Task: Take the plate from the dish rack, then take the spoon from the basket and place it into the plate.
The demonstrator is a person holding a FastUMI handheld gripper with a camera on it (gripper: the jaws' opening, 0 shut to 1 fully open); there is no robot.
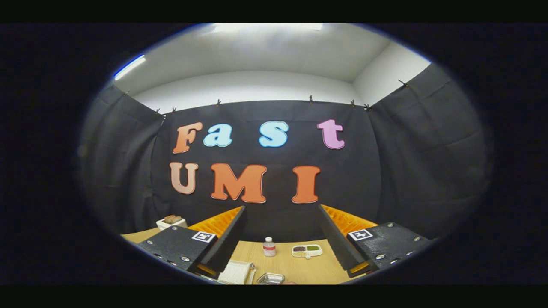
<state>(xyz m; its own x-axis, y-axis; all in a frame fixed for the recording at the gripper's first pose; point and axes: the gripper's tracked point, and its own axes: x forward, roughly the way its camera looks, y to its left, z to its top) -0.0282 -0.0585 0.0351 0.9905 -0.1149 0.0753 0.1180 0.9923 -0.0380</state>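
A white, ribbed dish rack (236, 270) is seen on the wooden table (299, 269), low between the wide-spread fingers of the gripper (281, 207) and close to the left finger; whether a plate stands in it cannot be told. A small, shallow metal basket (270, 278) is set just right of the rack, apart from both fingers; its contents cannot be made out.

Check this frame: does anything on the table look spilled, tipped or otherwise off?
Nothing stands out. The gripper is open and holds nothing. Beyond its fingers, a small bottle stands upright on the wooden table, with a divided dish of separate fillings beside it. A small metal tray lies flat nearer the fingers.
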